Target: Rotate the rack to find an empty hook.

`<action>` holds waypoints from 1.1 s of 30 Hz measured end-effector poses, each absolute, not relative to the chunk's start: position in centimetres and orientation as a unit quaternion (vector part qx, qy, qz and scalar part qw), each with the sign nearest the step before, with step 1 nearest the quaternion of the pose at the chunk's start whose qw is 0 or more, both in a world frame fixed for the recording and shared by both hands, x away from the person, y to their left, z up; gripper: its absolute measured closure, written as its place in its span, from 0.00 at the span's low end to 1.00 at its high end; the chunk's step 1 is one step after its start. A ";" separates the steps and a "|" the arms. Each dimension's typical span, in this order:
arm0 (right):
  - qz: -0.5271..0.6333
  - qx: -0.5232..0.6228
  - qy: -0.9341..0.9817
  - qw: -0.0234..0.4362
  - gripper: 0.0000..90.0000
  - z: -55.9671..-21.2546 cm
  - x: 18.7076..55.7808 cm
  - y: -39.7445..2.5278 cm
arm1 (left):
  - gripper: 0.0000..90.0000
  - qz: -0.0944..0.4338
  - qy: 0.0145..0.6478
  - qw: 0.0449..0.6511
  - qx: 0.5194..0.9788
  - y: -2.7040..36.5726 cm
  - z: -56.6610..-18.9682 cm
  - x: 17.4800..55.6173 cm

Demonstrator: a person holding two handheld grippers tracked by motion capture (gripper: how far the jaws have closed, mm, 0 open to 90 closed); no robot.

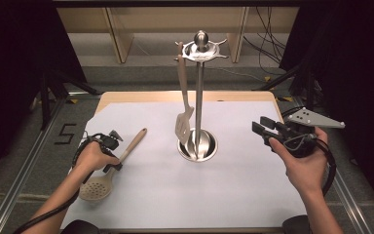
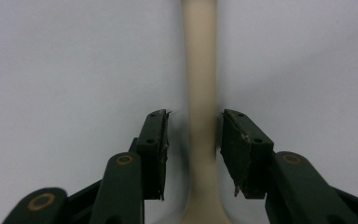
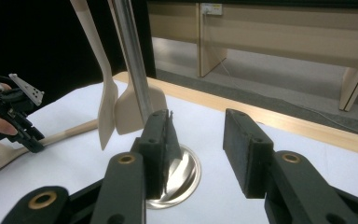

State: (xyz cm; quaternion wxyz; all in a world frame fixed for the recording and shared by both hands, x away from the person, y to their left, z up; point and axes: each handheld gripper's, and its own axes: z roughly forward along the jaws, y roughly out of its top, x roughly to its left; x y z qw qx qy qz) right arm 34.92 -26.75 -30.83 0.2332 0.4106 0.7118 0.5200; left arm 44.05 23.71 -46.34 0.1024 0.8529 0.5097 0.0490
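Observation:
A beige perforated spoon (image 1: 99, 185) lies on the white sheet at the left, its wooden handle (image 1: 134, 144) pointing toward the middle. My left gripper (image 1: 111, 163) is lowered over that handle. In the left gripper view the handle (image 2: 200, 84) runs between the two jaws with a small gap on each side, so the left gripper (image 2: 195, 135) is open. My right gripper (image 1: 265, 127) is held above the table at the right, open and empty, and in its own view the right gripper (image 3: 196, 144) faces the stand's steel pole (image 3: 130, 60).
A steel utensil stand (image 1: 199, 97) rises from a round base (image 1: 197, 146) at the table's middle. A slotted spatula (image 1: 183, 124) hangs from its top ring. The right gripper view shows two hanging spatulas (image 3: 105, 107) beside the pole. White sheet (image 1: 253, 180) covers the table.

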 end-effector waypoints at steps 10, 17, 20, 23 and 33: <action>0.522 0.403 0.714 0.235 0.69 -30.8 35.0 -26.9 | 0.75 0.029 0.535 0.080 0.840 23.0 -46.2 44.2; 0.520 0.413 0.712 0.228 0.69 -30.8 34.8 -26.6 | 0.77 0.021 0.504 0.038 0.862 23.0 -46.0 45.3; 0.519 0.409 0.714 0.230 0.69 -30.9 34.9 -26.6 | 0.77 0.015 0.501 0.025 0.865 22.9 -46.0 45.6; 0.520 0.407 0.714 0.231 0.69 -31.0 34.9 -26.7 | 0.81 0.013 0.498 0.028 0.867 22.8 -46.0 45.7; 0.521 0.411 0.712 0.228 0.69 -31.0 35.0 -26.7 | 0.87 0.024 0.514 0.063 0.855 23.0 -46.1 44.8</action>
